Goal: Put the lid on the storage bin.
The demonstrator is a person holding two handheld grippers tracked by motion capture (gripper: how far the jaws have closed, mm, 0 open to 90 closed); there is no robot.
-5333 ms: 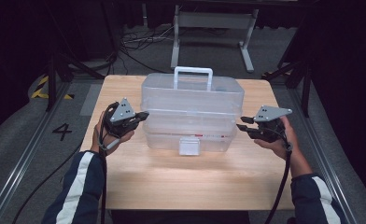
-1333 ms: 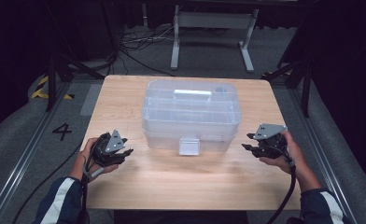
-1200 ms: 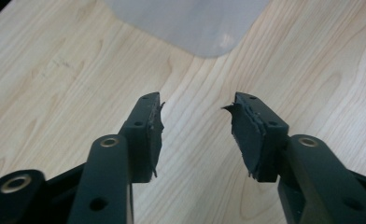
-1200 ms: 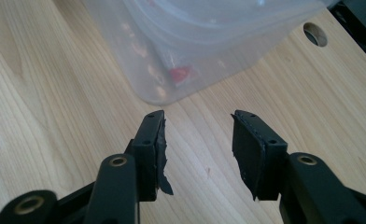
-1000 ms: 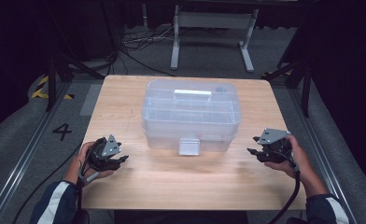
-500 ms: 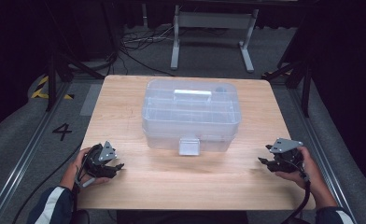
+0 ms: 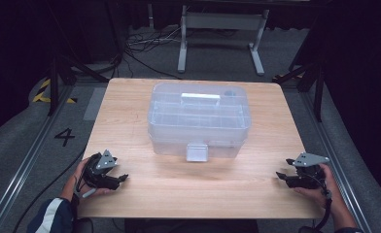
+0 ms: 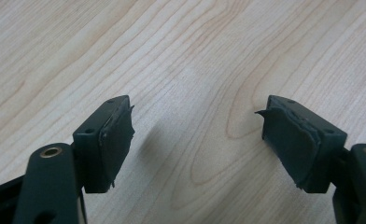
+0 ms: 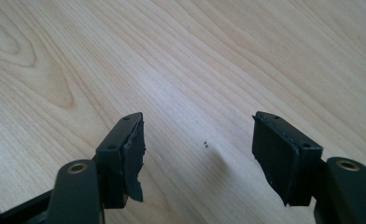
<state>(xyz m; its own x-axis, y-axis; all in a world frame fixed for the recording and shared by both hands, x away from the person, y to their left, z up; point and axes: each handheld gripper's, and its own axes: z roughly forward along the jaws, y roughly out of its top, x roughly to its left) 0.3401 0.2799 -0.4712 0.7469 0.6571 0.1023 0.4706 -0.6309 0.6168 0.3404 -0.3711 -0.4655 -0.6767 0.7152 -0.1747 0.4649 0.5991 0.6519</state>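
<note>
A clear plastic storage box (image 7: 199, 121) stands on the wooden table (image 7: 130, 104), centred left to right and in the far half of the top. Its lid is on. A white handle (image 7: 200, 96) lies flat on the lid, and a translucent latch (image 7: 197, 151) hangs down at the middle of the near wall. Dividers show faintly through the lid; contents, if any, cannot be made out.

The left gripper (image 7: 121, 178) sits at the near left corner of the table, well apart from the box, held in the person's left hand (image 7: 79, 175). In the left gripper view its jaws stand wide apart over bare wood, gripping nothing, and the pads (image 8: 118, 140) look frayed at the edges.

The right gripper (image 7: 280, 175) sits at the near right corner, also well apart from the box, held in the right hand (image 7: 320, 189), with its grey three-cornered plate (image 7: 307, 159) on top. In the right gripper view its jaws are likewise spread wide and empty, the left pad (image 9: 133, 158) torn at its lower edge, with two small dark specks (image 9: 204, 145) on the wood between them.

Beyond the table, grey floor carries the number 4 (image 7: 64, 137) at left, a white metal stand (image 7: 221, 22) at the far side, and loose cables (image 7: 145, 41).
</note>
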